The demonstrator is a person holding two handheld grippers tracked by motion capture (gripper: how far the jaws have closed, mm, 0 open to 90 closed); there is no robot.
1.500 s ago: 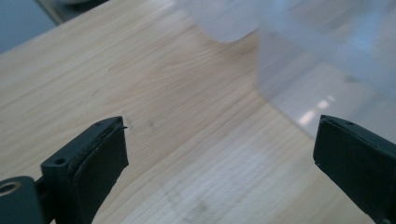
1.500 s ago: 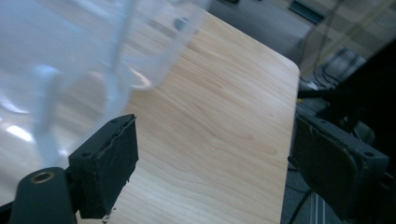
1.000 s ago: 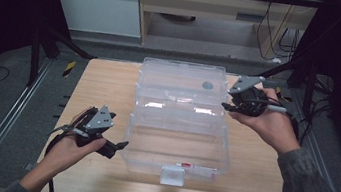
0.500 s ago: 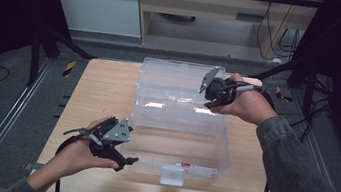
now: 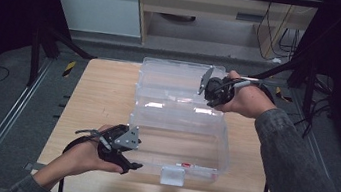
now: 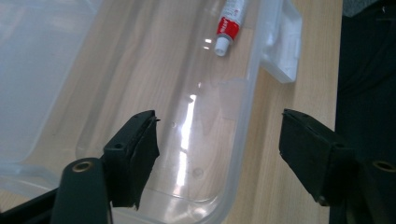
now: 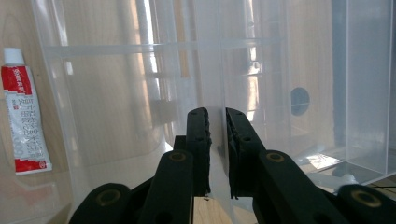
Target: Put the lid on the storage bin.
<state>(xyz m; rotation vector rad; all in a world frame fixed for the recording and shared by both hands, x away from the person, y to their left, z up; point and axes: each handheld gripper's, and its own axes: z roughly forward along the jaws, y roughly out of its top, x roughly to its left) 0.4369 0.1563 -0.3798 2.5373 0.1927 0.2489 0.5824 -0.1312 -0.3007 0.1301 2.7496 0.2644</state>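
right hand-held gripper (image 7: 217,154) pinching clear lid (image 7: 261,70)

A tube (image 6: 228,24) lies in the box (image 5: 211,147) on the table (image 5: 98,91).

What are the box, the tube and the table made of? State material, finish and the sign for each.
Box: clear glossy plastic, apparently; the wood shows through it, with glare streaks.
Tube: probably soft plastic or laminate, printed red and white, white cap.
Table: light wood or wood-look laminate; matt, grain lines.
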